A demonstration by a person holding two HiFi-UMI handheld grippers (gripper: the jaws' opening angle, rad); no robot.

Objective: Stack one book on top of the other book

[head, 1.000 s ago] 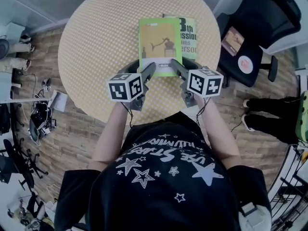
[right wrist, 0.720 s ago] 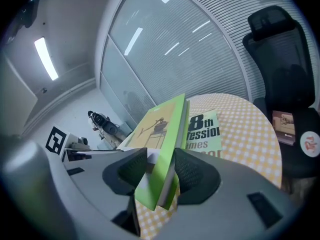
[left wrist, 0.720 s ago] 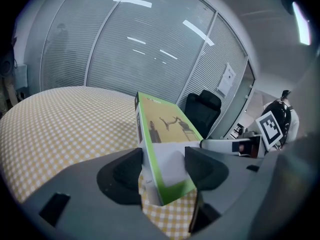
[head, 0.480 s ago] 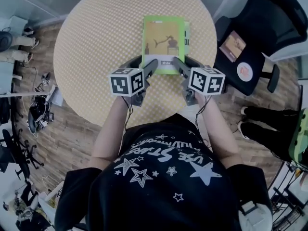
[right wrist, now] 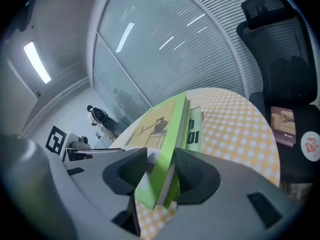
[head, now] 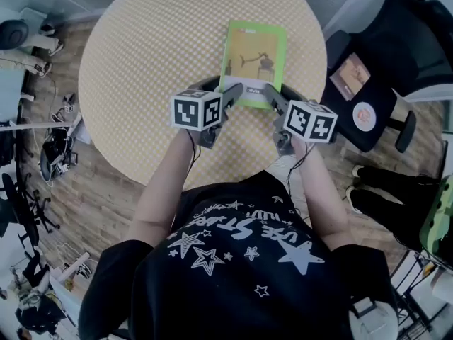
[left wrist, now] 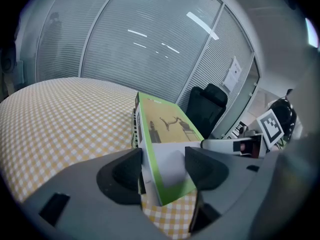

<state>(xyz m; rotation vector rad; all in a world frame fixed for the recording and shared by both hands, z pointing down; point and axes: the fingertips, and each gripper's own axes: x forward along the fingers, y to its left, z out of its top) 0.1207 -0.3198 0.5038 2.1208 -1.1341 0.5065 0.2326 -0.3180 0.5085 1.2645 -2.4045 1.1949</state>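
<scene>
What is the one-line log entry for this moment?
stage: stacking | left gripper: jaws shut on green book | right gripper: jaws shut on green book | green book: held over second book on table

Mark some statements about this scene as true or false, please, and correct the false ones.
1. The left gripper and the right gripper both have their jaws closed on the green book. True.
2. The table is square. False: the table is round, with a yellow checked cover.
3. The seat of the chair is bare. False: a picture card and a round disc lie on the black chair.
4. A second book shows beside the green one in the right gripper view. True.
</scene>
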